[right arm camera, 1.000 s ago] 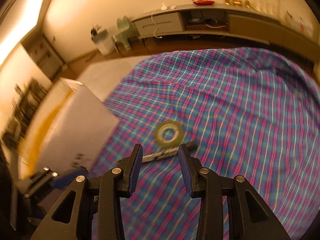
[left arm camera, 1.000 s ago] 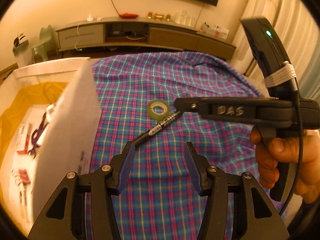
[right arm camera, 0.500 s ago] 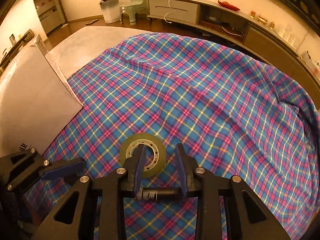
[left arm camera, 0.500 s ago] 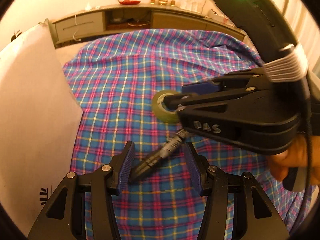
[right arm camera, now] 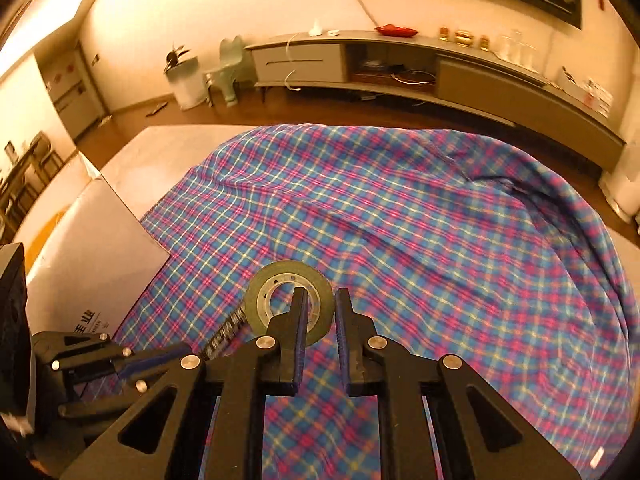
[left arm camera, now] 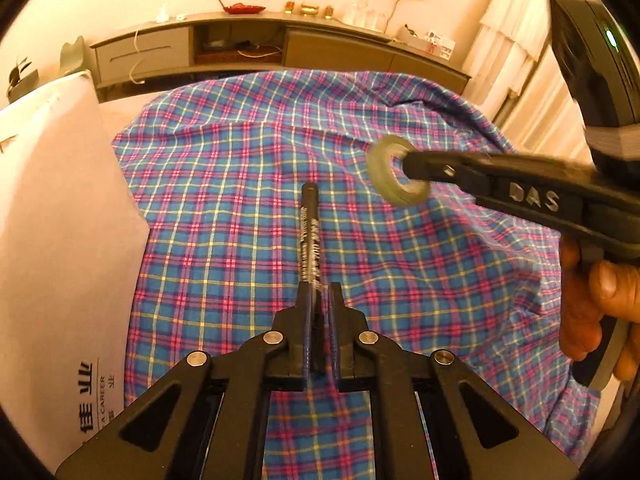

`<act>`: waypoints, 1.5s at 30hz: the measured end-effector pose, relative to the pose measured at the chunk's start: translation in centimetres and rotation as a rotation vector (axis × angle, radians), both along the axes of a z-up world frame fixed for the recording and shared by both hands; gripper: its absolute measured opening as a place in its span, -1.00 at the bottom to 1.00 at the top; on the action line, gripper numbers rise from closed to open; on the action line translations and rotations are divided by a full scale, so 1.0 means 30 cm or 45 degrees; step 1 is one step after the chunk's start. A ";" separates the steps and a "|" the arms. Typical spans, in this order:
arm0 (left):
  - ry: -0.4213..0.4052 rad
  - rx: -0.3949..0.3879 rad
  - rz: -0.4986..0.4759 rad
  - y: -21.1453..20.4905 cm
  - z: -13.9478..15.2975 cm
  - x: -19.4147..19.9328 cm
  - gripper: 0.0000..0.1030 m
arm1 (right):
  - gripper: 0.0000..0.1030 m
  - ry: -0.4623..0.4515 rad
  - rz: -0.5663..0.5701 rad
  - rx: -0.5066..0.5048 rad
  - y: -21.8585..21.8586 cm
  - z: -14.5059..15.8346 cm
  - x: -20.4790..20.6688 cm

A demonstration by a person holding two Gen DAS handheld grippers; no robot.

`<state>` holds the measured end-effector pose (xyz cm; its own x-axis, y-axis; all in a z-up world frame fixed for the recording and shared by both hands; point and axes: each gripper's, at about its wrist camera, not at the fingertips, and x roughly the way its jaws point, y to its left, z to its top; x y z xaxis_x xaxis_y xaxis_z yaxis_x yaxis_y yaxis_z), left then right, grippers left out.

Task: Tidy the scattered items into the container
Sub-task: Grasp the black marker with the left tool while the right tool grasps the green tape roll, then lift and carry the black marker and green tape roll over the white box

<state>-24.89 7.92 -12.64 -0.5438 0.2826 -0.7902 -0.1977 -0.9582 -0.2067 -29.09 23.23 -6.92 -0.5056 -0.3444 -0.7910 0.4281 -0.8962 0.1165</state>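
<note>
My left gripper (left arm camera: 320, 294) is shut on a black marker pen (left arm camera: 310, 232), which points straight ahead above the plaid cloth (left arm camera: 240, 208). My right gripper (right arm camera: 320, 300) is shut on the rim of a roll of clear tape (right arm camera: 288, 300), held off the cloth; in the left wrist view the tape roll (left arm camera: 394, 178) hangs on the right gripper's fingertip (left arm camera: 424, 166). In the right wrist view the pen (right arm camera: 226, 330) shows in the left gripper (right arm camera: 160, 360) at lower left. The white cardboard box (left arm camera: 52, 216) stands at the left.
The box wall (right arm camera: 88, 248) borders the cloth's left edge. A low TV cabinet (right arm camera: 400, 68) runs along the far wall. A white bin (right arm camera: 186, 80) and a small green stool (right arm camera: 230, 72) stand on the floor beyond the table.
My left gripper closed on the pen and lifted it, now pointing forward. My right gripper closed on the tape roll's rim and raised it off the cloth.
</note>
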 end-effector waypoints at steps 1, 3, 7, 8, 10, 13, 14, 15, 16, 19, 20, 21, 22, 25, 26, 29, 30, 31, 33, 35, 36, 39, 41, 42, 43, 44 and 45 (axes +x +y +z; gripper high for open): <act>0.000 0.009 0.002 -0.002 0.007 0.008 -0.88 | -0.72 -0.005 -0.011 -0.018 0.019 0.005 0.019; -0.004 0.036 0.013 -0.010 0.017 0.022 -0.90 | -0.72 -0.019 -0.022 -0.049 0.050 0.014 0.055; -0.012 0.093 0.024 -0.027 0.034 0.056 -0.92 | -0.72 -0.029 -0.037 -0.092 0.081 0.016 0.133; -0.013 0.097 0.027 -0.029 0.038 0.066 -0.92 | -0.72 -0.029 -0.035 -0.102 0.087 0.018 0.152; -0.025 0.092 0.047 -0.032 0.037 0.074 -0.91 | -0.72 -0.037 -0.027 -0.124 0.095 0.021 0.193; -0.015 0.105 0.081 -0.035 0.038 0.042 -0.74 | -0.72 -0.049 -0.015 -0.145 0.096 0.025 0.247; -0.017 0.107 0.076 -0.028 0.040 0.021 -0.58 | -0.72 -0.053 -0.009 -0.152 0.096 0.029 0.260; -0.017 0.093 0.064 -0.015 0.043 0.002 -0.27 | -0.72 -0.052 0.000 -0.157 0.095 0.036 0.278; -0.010 0.073 0.048 0.001 0.045 -0.015 -0.24 | -0.72 -0.045 0.010 -0.158 0.096 0.045 0.298; -0.042 0.019 0.062 0.036 0.014 -0.083 -0.24 | -0.72 -0.034 0.017 -0.186 0.120 0.069 0.343; -0.078 0.018 0.069 0.042 -0.012 -0.107 -0.26 | -0.72 -0.031 0.015 -0.197 0.129 0.074 0.354; -0.112 0.008 0.075 0.048 -0.041 -0.127 -0.46 | -0.72 -0.031 0.009 -0.221 0.147 0.078 0.368; -0.111 -0.016 0.079 0.056 -0.058 -0.136 -0.71 | -0.72 -0.033 0.003 -0.240 0.162 0.078 0.376; -0.078 -0.080 0.065 0.073 -0.062 -0.130 -0.74 | -0.72 -0.044 -0.008 -0.268 0.189 0.077 0.386; -0.082 -0.075 0.079 0.065 -0.059 -0.124 -0.74 | -0.72 -0.043 -0.008 -0.273 0.193 0.081 0.387; -0.072 -0.049 0.105 0.043 -0.036 -0.084 -0.75 | -0.72 -0.033 -0.003 -0.293 0.195 0.096 0.393; -0.063 -0.040 0.109 0.036 -0.020 -0.063 -0.75 | -0.72 -0.030 0.000 -0.297 0.193 0.100 0.398; -0.054 -0.033 0.111 0.029 -0.006 -0.043 -0.75 | -0.72 -0.027 0.003 -0.301 0.190 0.104 0.407; -0.034 -0.017 0.114 0.016 0.027 0.002 -0.75 | -0.72 -0.026 0.010 -0.307 0.179 0.107 0.427; -0.016 0.001 0.115 0.009 0.062 0.042 -0.75 | -0.72 -0.027 0.018 -0.316 0.168 0.110 0.444; -0.005 0.007 0.118 0.003 0.080 0.067 -0.75 | -0.72 -0.025 0.024 -0.321 0.160 0.114 0.456; 0.034 0.014 0.119 -0.013 0.131 0.145 -0.75 | -0.72 -0.012 0.048 -0.340 0.135 0.132 0.494; 0.055 0.001 0.116 -0.019 0.154 0.198 -0.75 | -0.72 -0.003 0.057 -0.352 0.127 0.142 0.526; 0.060 -0.002 0.117 -0.022 0.161 0.222 -0.75 | -0.72 -0.001 0.059 -0.360 0.126 0.146 0.541; 0.064 -0.004 0.120 -0.027 0.168 0.247 -0.75 | -0.72 0.000 0.058 -0.370 0.127 0.150 0.559; 0.066 -0.002 0.122 -0.033 0.174 0.274 -0.75 | -0.72 -0.001 0.054 -0.385 0.131 0.152 0.577; 0.065 0.006 0.123 -0.038 0.178 0.299 -0.75 | -0.72 -0.003 0.051 -0.398 0.135 0.153 0.593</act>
